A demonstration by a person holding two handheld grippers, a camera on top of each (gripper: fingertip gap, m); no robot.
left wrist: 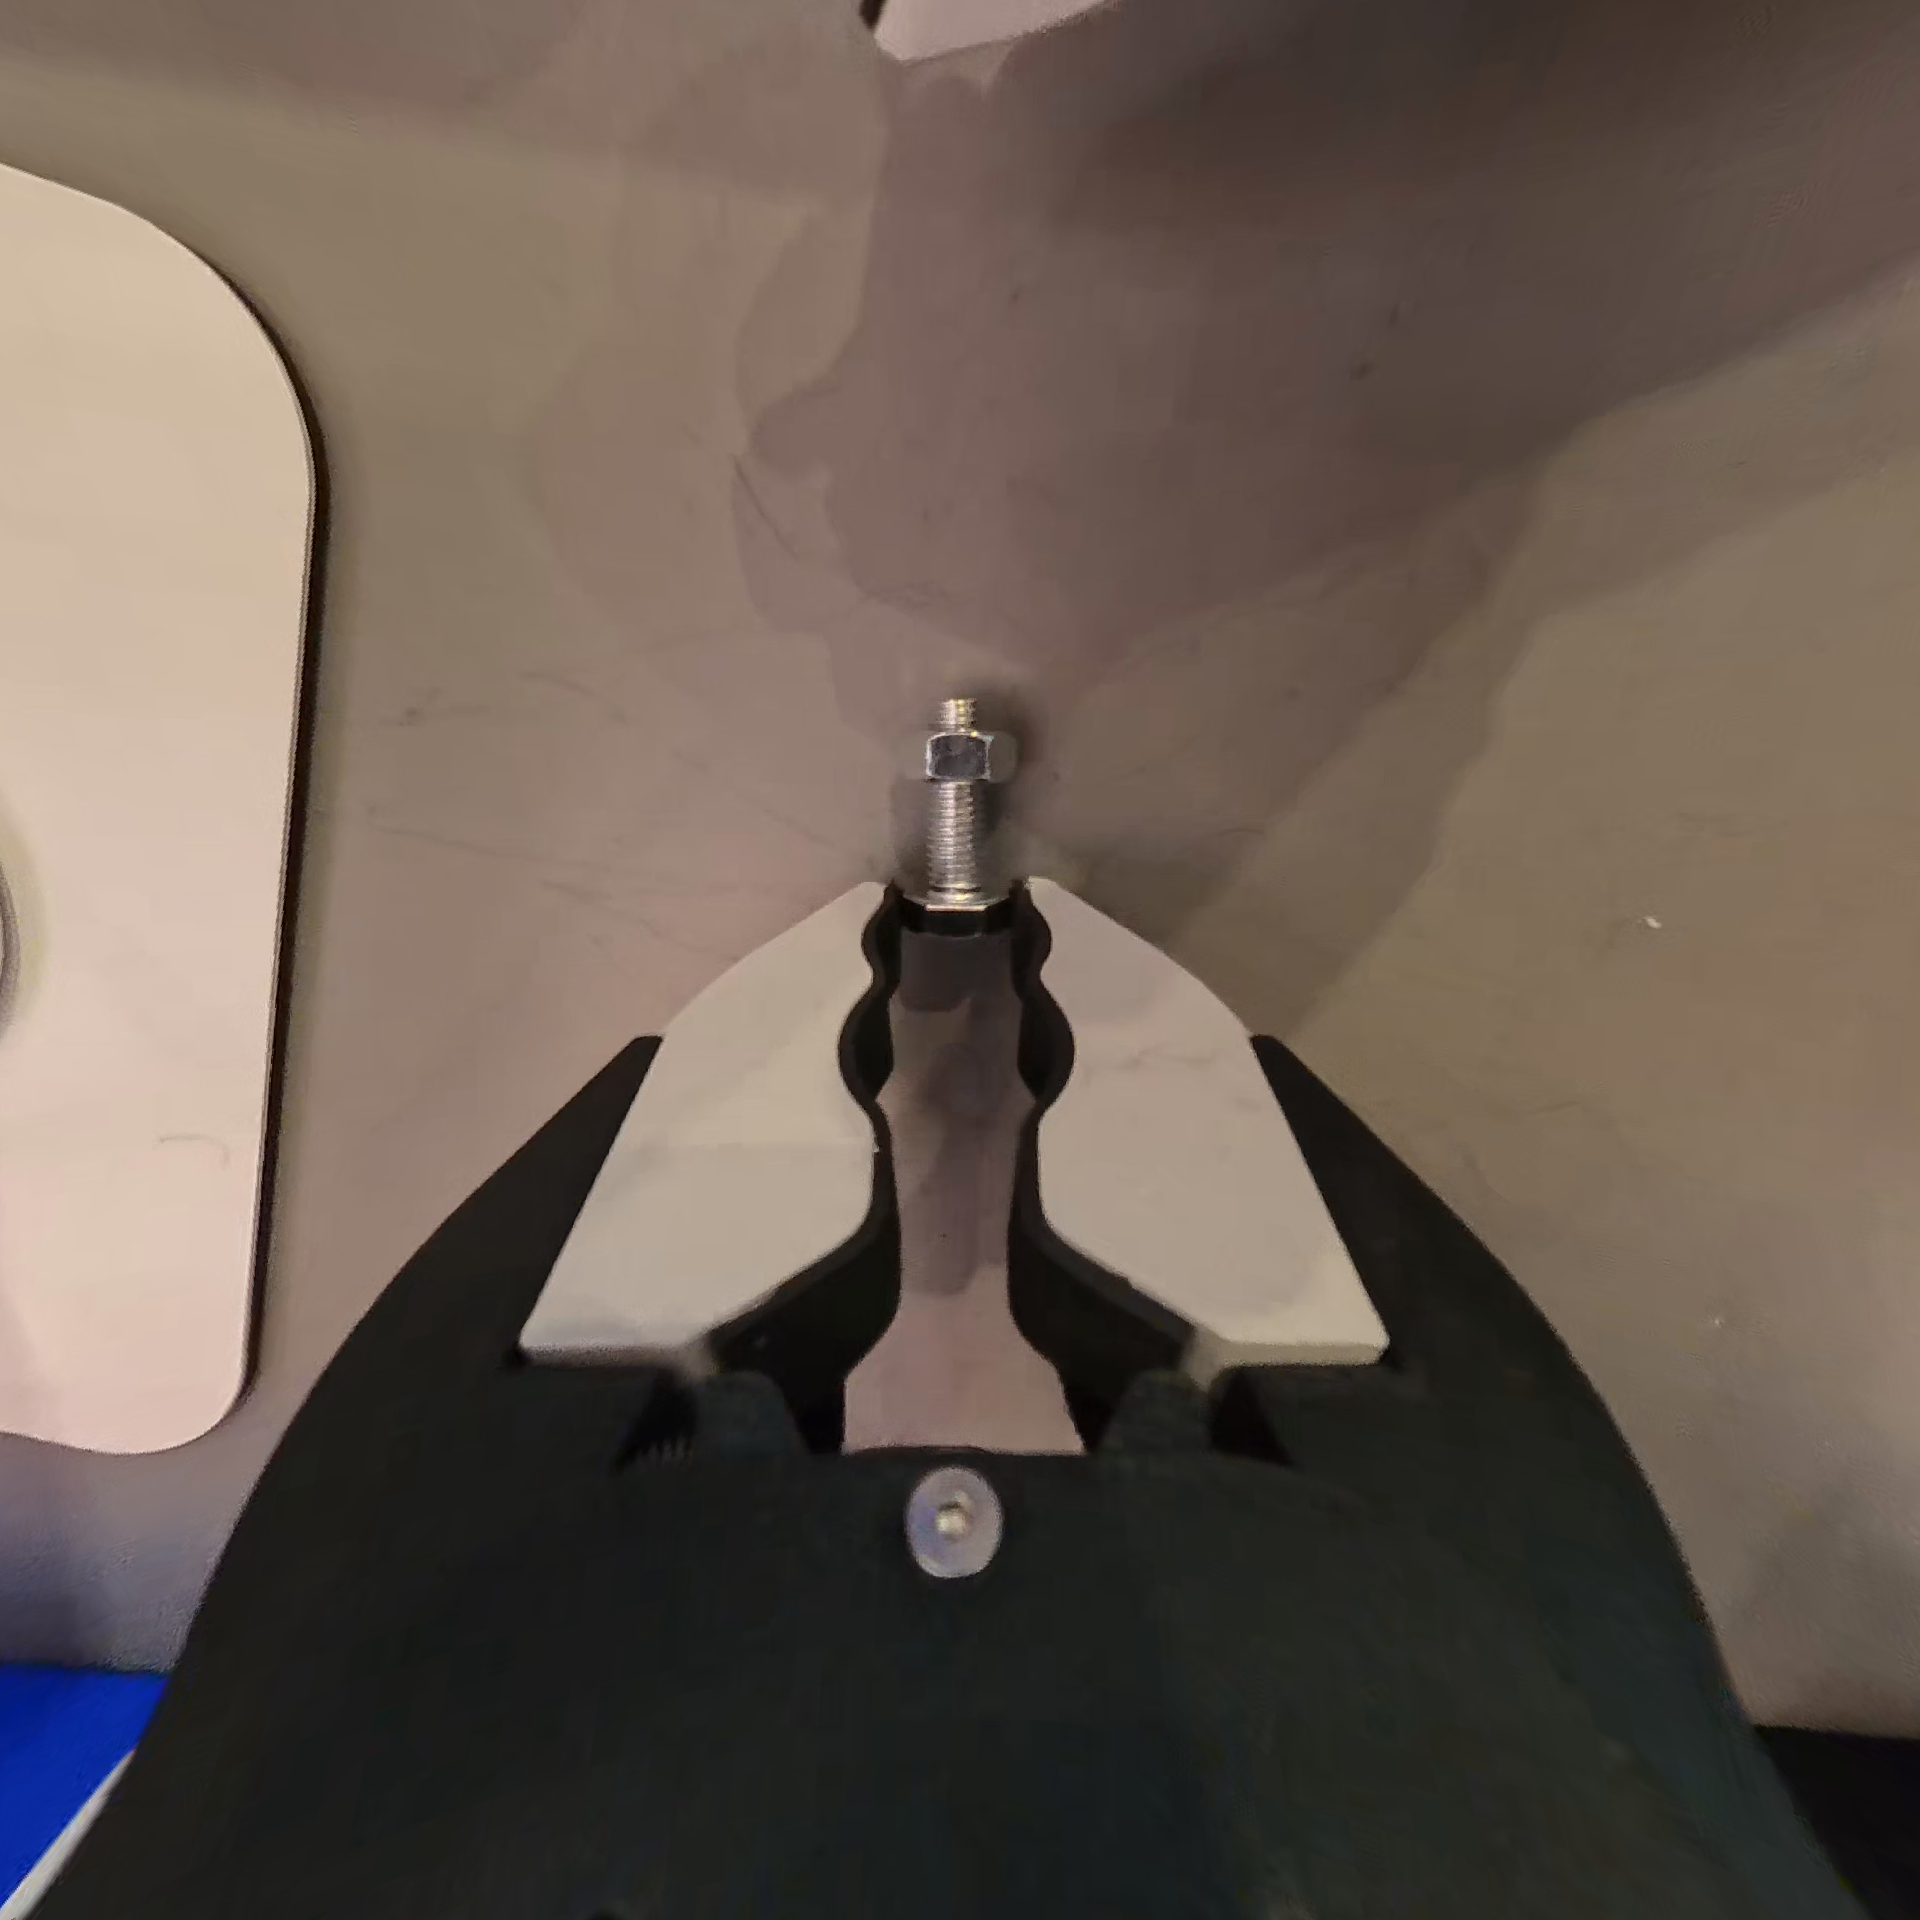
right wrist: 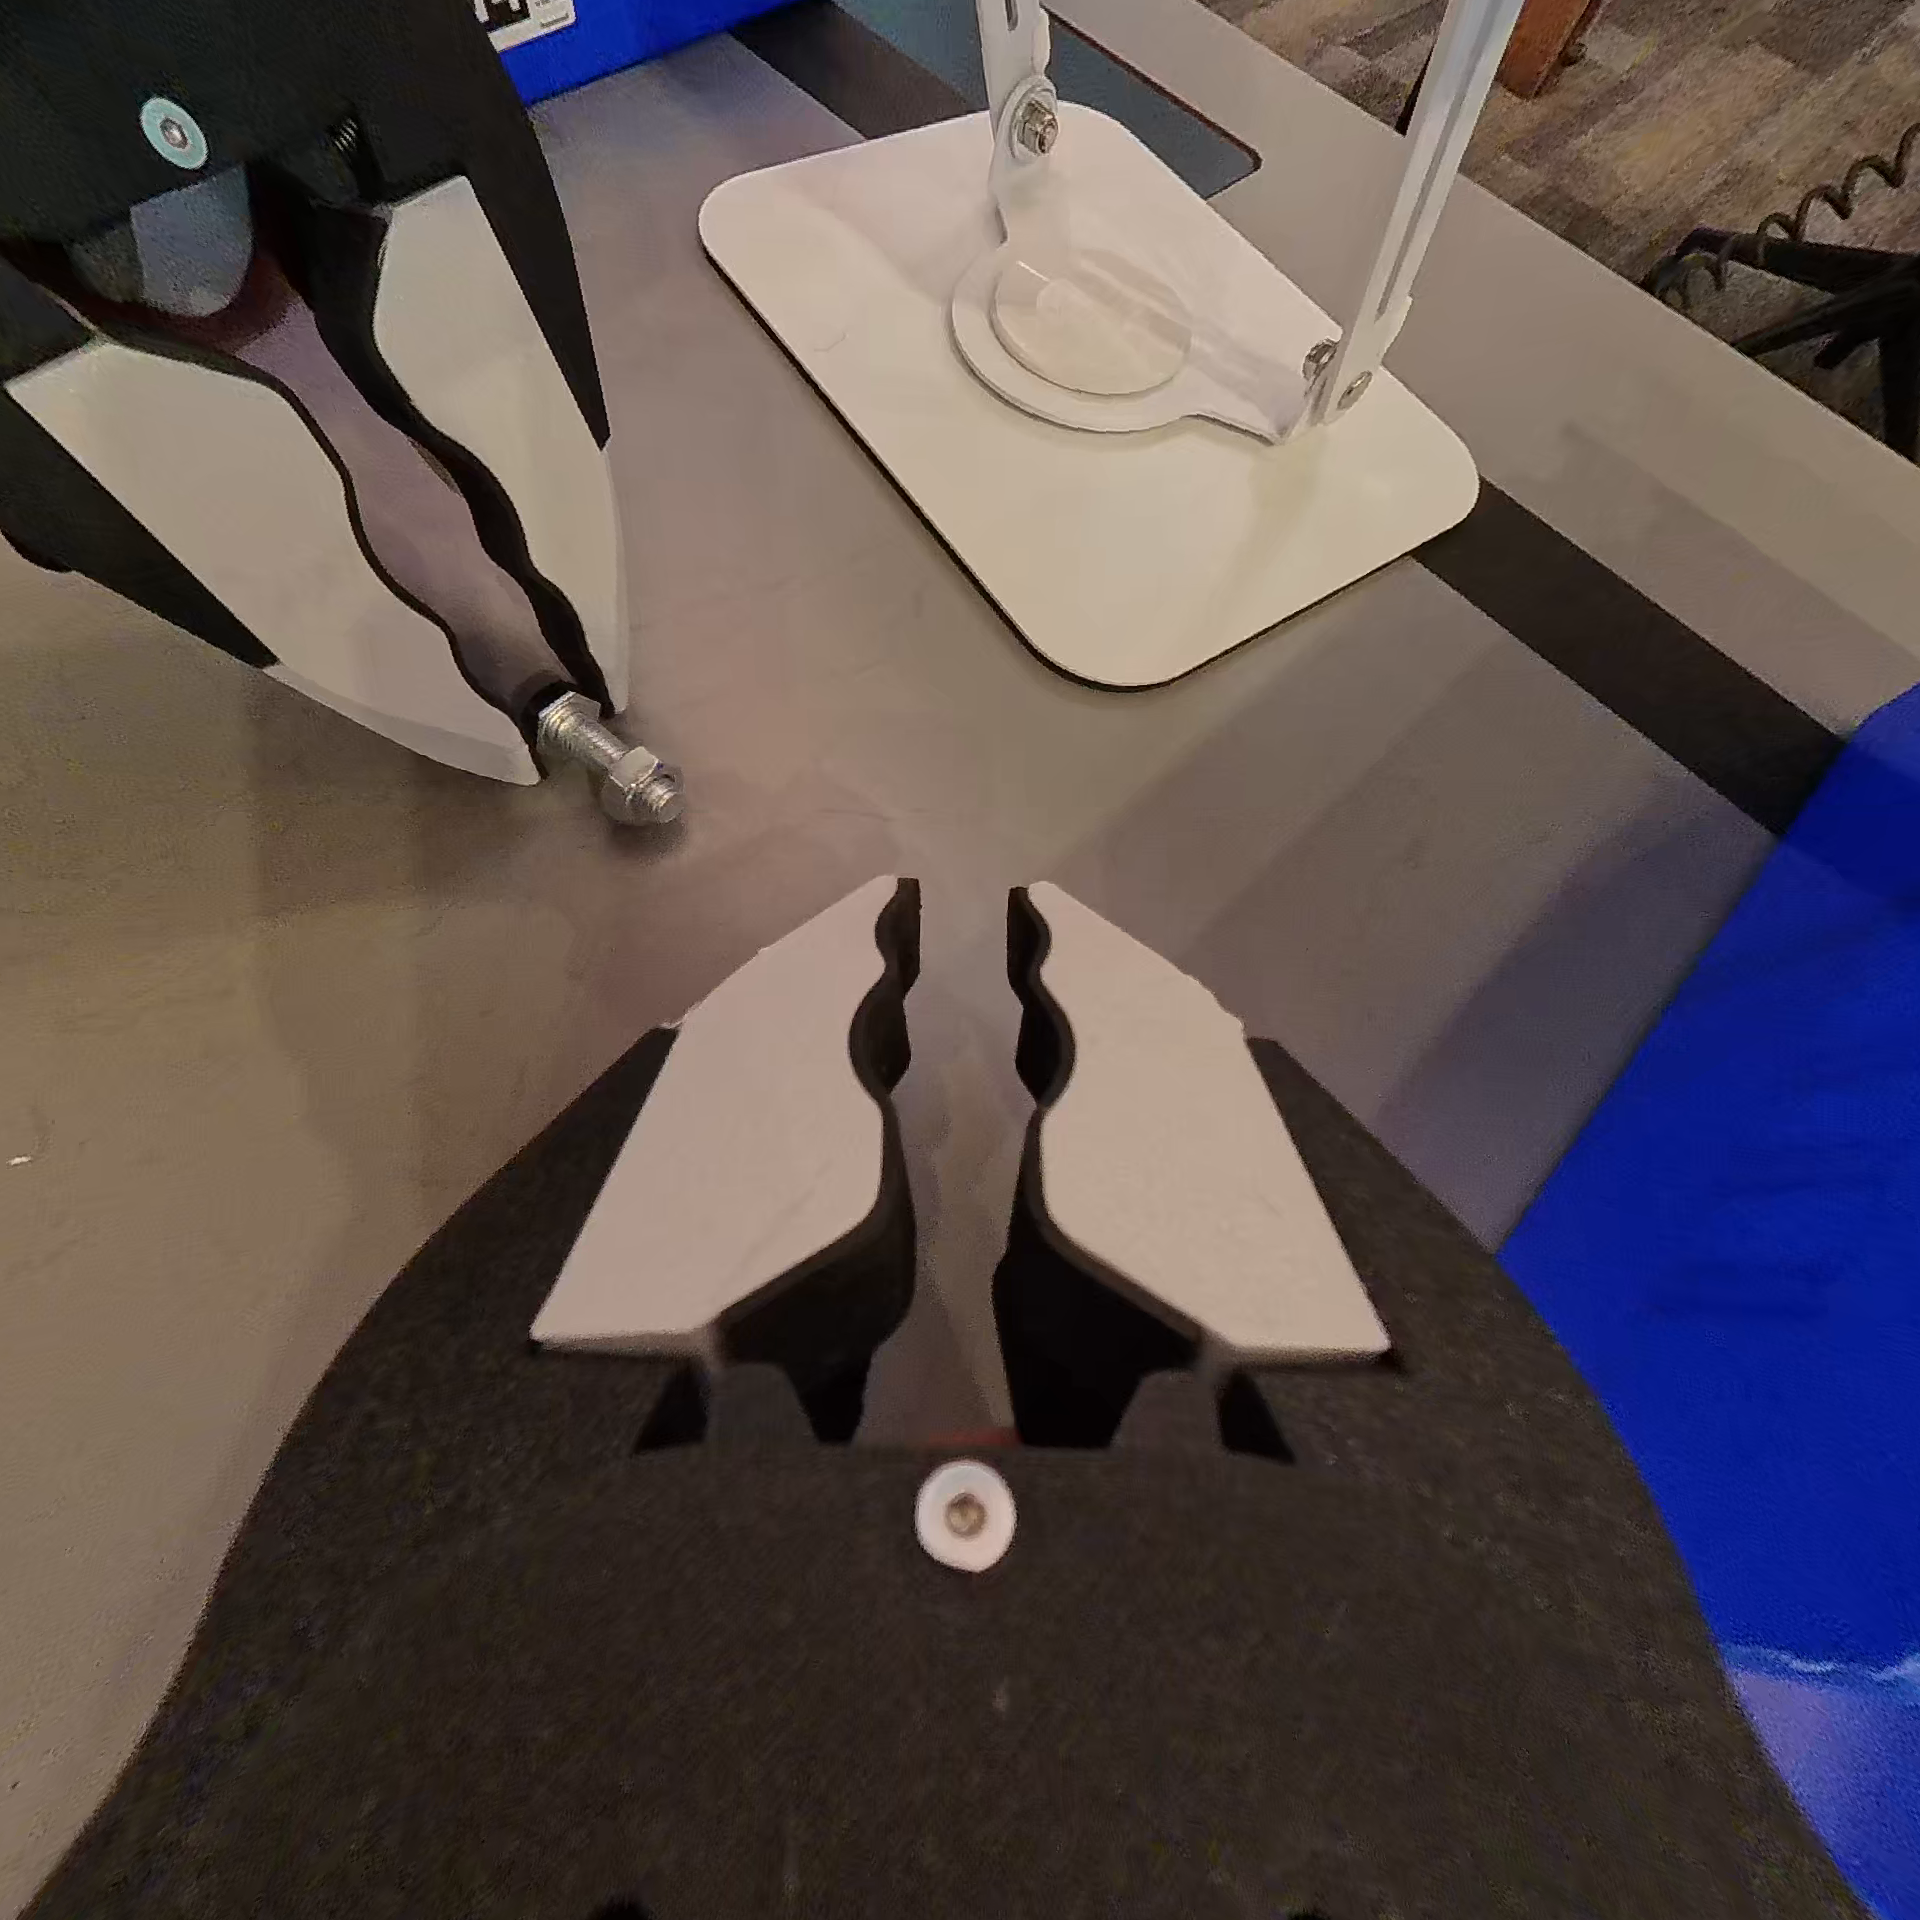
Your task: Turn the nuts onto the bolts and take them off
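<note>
Currently one bolt (right wrist: pixel 592 748) is clamped by its hex head at the very tips of the left hand-held gripper (left wrist: pixel 953 902), jaws closed on it. Shank is pointed forward and away from the fingers, low over the grey worktop (right wrist: pixel 312 1039); whether the far end touches the surface cannot be told. Held that way, presumably, so the threaded end is left exposed and the head is kept from spinning. One nut (left wrist: pixel 958 755) is seen threaded near the free end of the shank, a few threads showing beyond it.

Right hand-held gripper (right wrist: pixel 963 899) is held just short of the bolt tip, empty, jaws parted slightly, nothing between them. Judged to be staged for the nut to be gripped and turned.

Count: one bolt, one nut, two grippers. One white stand base (right wrist: pixel 1143 540) is parked farther back on the worktop, well apart from the bolt; a blue object (right wrist: pixel 1714 1247) at the right edge is not identified.
</note>
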